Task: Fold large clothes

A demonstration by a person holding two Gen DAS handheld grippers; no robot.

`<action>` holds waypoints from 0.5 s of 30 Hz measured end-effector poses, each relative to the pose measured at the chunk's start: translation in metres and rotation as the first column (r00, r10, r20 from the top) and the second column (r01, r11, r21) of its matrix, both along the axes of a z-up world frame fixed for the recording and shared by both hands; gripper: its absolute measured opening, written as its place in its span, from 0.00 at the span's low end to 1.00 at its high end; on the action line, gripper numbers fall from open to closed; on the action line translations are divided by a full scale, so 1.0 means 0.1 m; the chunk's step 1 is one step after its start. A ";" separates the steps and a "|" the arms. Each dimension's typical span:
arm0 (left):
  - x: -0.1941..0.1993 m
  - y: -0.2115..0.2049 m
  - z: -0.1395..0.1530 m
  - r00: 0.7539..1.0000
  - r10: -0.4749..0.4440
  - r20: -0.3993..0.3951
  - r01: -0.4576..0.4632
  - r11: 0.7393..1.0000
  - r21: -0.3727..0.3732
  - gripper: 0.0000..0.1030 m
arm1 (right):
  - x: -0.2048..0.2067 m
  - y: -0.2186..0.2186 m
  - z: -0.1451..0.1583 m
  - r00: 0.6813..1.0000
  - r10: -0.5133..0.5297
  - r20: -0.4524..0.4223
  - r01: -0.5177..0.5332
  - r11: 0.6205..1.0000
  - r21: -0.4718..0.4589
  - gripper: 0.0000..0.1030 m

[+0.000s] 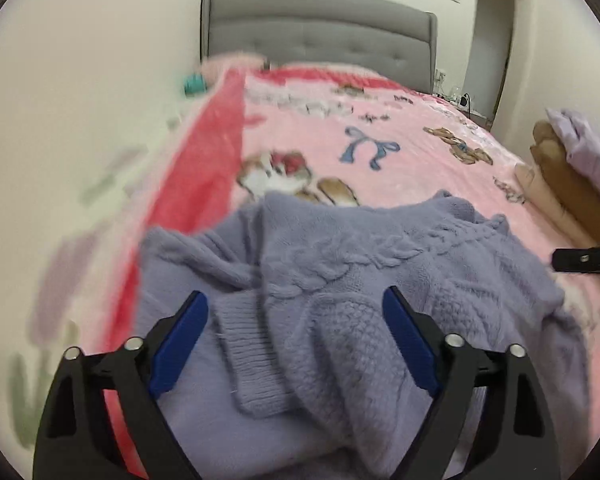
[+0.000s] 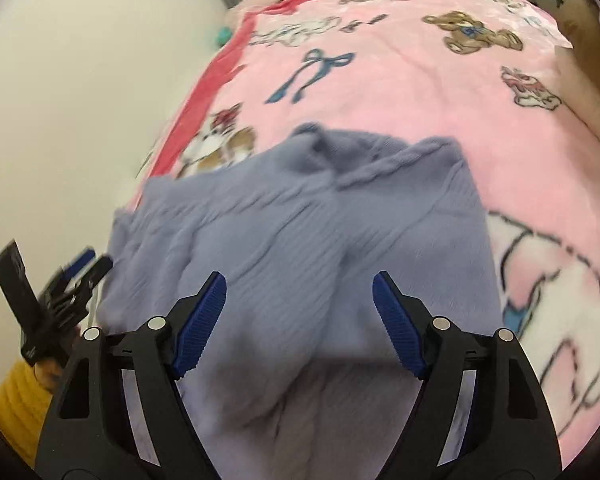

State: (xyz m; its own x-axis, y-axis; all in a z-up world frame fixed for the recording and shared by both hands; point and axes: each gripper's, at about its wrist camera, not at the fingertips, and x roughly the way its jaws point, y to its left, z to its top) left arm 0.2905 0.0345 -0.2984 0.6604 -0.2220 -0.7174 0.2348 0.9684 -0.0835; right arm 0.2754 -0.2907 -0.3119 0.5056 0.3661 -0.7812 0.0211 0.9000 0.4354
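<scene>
Left gripper (image 1: 296, 312), right gripper (image 2: 299, 296) open above lavender sweater (image 1: 340, 280); no legible writing.

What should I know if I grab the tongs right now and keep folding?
Left tongs: open, holding nothing, above the sweater's ribbed cuff.
Right tongs: open, holding nothing, above the sweater.
Lavender knit sweater: lies on the pink teddy-bear blanket near the bed's foot, bunched, one sleeve laid across the body.
Done: seems partly folded; both tongs are free of it.
Left: probably smooth it and finish the fold. Other folded clothes sit at the bed's right edge.
</scene>
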 end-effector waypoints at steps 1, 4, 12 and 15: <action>0.06 -0.01 -0.05 1.000 -0.003 -0.031 0.002 1.000 -0.024 0.81 | 0.05 -0.03 -0.04 1.000 -0.007 -0.006 0.007 1.000 0.013 0.68; 0.12 0.01 -0.22 0.997 0.022 -0.067 -0.027 0.997 -0.068 0.68 | 0.24 -0.14 -0.28 0.997 -0.032 -0.077 0.034 0.999 0.032 0.59; -0.05 0.25 -0.49 0.984 0.116 -0.137 -0.149 0.954 -0.261 0.55 | 0.18 -0.15 -0.48 0.997 -0.037 -0.074 0.048 0.986 0.158 0.59; -0.09 0.34 -0.51 0.982 0.113 -0.151 -0.157 0.930 -0.331 0.50 | 0.08 -0.13 -0.42 0.999 -0.021 -0.038 0.027 0.986 0.167 0.59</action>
State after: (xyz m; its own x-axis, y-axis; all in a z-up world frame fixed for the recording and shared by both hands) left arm 0.2813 0.0683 -0.3494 0.6098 -0.3823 -0.6942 0.0696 0.8984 -0.4337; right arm 0.2831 -0.3042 -0.3539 0.4889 0.4812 -0.7276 0.0603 0.8134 0.5785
